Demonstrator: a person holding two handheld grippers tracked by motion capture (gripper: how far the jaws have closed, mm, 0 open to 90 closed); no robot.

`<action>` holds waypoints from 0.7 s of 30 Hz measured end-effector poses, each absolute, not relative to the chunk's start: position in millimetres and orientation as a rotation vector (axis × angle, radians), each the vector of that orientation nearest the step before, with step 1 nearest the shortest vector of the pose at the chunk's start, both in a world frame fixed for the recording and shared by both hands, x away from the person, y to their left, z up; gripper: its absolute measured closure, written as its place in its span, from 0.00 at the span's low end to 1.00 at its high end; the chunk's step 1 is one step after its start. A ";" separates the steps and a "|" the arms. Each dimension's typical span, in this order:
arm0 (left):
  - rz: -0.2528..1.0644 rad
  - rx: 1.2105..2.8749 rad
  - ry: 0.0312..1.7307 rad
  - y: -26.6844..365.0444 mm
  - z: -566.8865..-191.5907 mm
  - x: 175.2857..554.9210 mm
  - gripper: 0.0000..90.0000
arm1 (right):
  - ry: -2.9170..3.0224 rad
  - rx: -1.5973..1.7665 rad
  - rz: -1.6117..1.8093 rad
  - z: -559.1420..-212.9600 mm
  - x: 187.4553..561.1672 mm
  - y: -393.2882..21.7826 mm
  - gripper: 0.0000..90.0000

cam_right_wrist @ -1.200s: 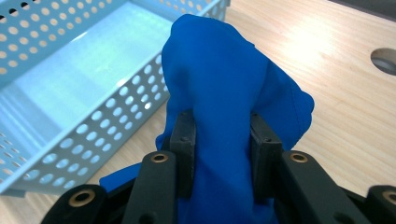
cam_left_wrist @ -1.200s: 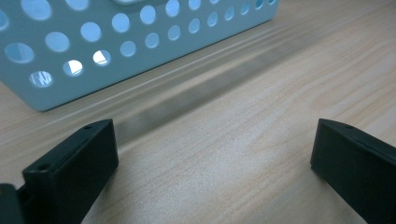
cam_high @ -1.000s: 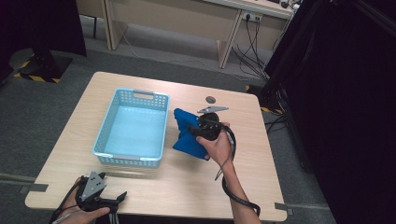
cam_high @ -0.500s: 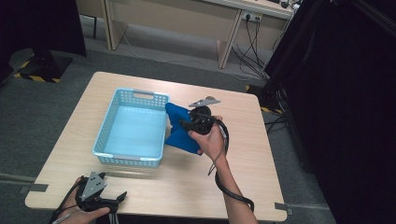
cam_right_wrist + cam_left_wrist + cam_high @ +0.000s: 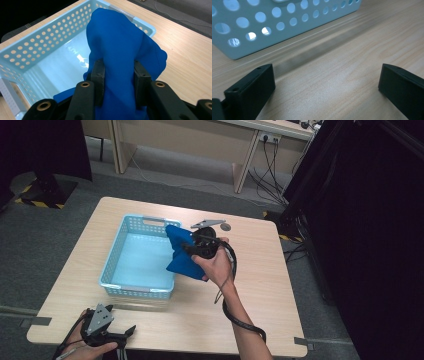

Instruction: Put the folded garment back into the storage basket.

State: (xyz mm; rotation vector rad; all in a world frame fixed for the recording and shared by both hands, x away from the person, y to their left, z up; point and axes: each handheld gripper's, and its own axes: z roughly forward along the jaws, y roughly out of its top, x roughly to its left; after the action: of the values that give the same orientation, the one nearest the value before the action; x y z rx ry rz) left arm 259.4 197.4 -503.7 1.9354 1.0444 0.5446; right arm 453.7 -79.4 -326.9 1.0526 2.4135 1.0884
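A bunched fold of the blue cloth (image 5: 120, 50) is pinched between the jaws of the right gripper (image 5: 117, 75), and the cloth is held lifted over the right rim of the light blue basket (image 5: 112, 265), its lower part draping against the basket's outer side. It can be judged light, soft and limp, so a gathered fold is best gripped, not a single edge. The left gripper (image 5: 107, 332) is rested near the table's (image 5: 280, 285) front edge, jaws spread and empty

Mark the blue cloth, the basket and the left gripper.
blue cloth (image 5: 120, 40), right gripper view, bunched top fold.
light blue basket (image 5: 116, 254), high view, left wall.
left gripper (image 5: 131, 330), high view, between its open jaws.
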 end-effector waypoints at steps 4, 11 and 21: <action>0.544 1.936 1.043 197.5 -503.7 259.3 0.00 | 2.427 1.041 1.085 -327.7 456.0 -68.2 0.77; 0.543 1.937 1.040 197.9 -503.7 259.3 0.00 | 2.436 1.035 1.092 -326.3 458.4 -54.3 0.77; 0.543 1.937 1.040 197.9 -503.7 259.3 0.00 | 2.445 1.038 1.099 -324.1 462.4 -43.4 0.77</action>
State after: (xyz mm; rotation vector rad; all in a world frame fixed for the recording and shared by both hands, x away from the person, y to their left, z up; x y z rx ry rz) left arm 259.3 197.9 -503.7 1.9374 1.0401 0.5429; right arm 462.4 -43.4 -324.1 1.0381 2.4453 1.0990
